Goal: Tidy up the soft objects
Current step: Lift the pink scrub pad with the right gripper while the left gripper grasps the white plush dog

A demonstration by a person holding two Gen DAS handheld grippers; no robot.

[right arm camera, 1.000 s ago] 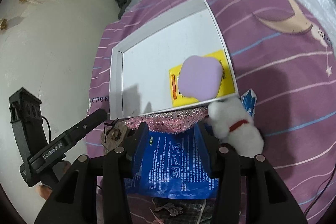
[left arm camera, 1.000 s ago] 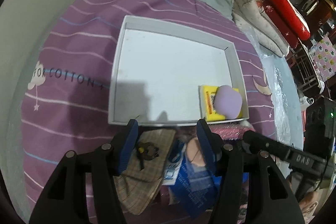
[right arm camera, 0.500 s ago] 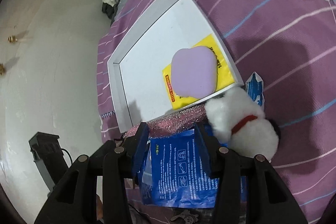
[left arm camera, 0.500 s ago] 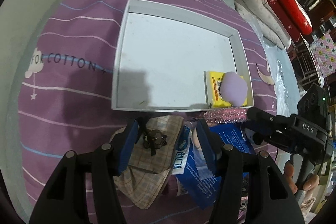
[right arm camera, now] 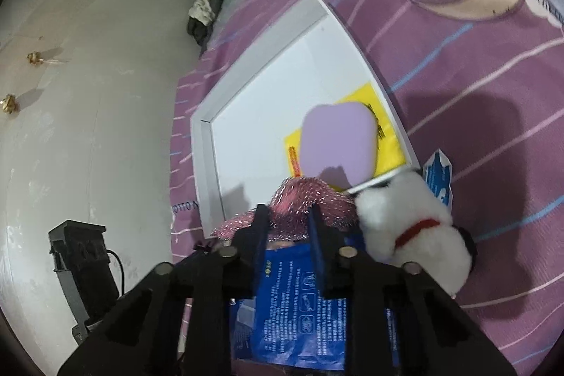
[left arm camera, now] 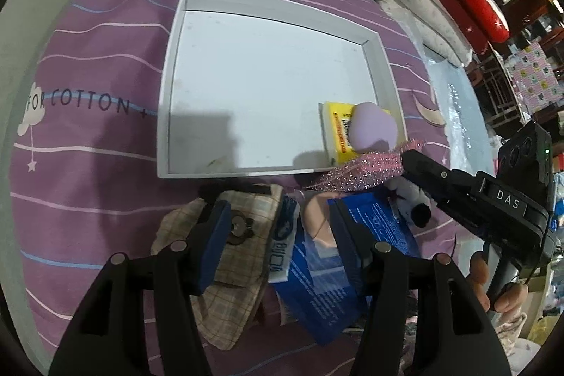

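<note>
- The right gripper has its jaws pinching a pink glittery tinsel piece, which is bunched up at the near rim of the white tray.
- In the left wrist view, the same pink glittery tinsel piece stretches along the tray's near right corner, with the right gripper at its end.
- The left gripper has its jaws spread wide and holds nothing; it hangs above the pile of things lying on the bed in front of the tray.
- The white tray lies on a purple striped bedsheet printed with "FOR COTTON".
- Inside the tray, in its near right corner, a lilac heart-shaped sponge rests on a yellow packet.
- Below the left jaws lie a beige checked fabric pouch and a blue printed packet, side by side and partly overlapping.
- A white plush toy with a red collar lies just outside the tray's near right corner, touching the tinsel.
</note>
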